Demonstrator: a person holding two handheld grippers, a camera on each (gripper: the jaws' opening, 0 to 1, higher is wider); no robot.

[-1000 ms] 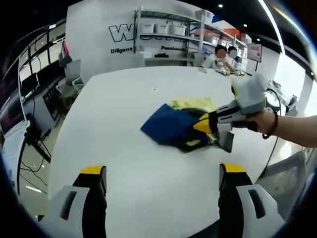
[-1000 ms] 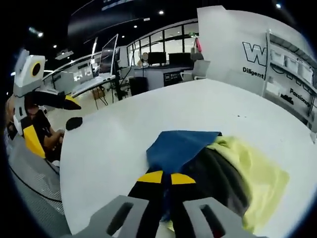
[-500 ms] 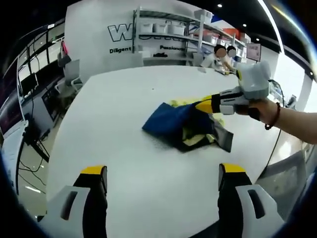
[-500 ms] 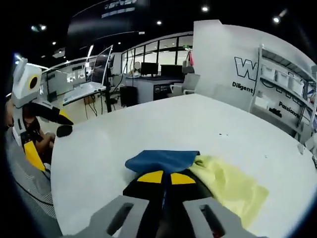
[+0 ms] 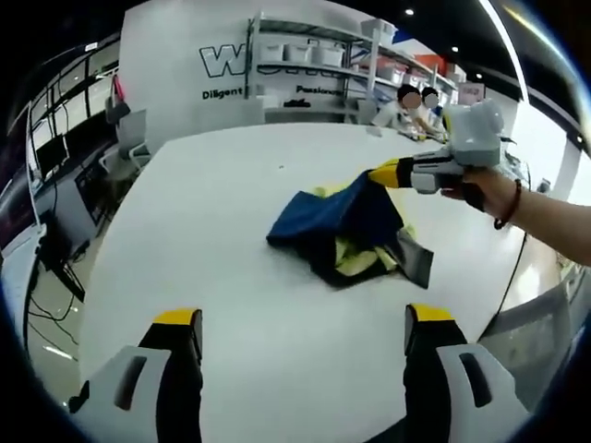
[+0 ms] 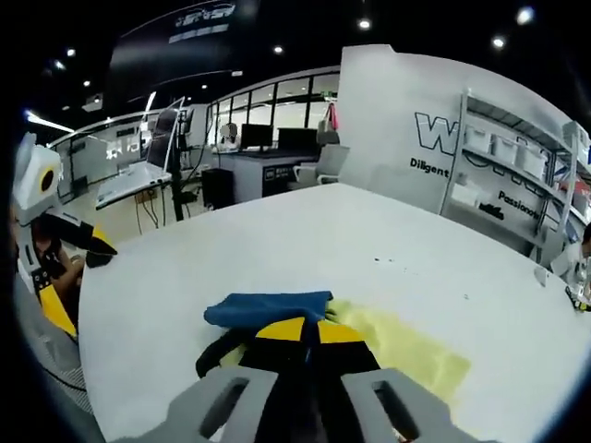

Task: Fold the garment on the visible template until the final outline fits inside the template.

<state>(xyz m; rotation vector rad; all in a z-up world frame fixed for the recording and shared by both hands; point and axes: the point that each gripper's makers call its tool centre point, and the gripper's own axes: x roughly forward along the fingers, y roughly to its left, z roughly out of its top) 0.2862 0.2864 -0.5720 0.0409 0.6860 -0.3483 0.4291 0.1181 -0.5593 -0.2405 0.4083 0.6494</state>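
1. Garment (image 5: 346, 231), blue/yellow/black, bunched mid-desk (image 5: 231, 351), toward the far-right edge.
2. Right gripper (image 5: 380, 173) clenched on garment's blue edge, lifting it.
3. Left gripper (image 5: 291, 328) released, holding nothing, near edge.
4. Folding looks early; outline messy, template not discernible.

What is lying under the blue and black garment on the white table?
A pale yellow sheet pokes out from under the garment on the white table. The garment and right gripper cover its remainder.

Bright ceiling spotlights; sharp centres, fisheye-warped edges, soft shadows.
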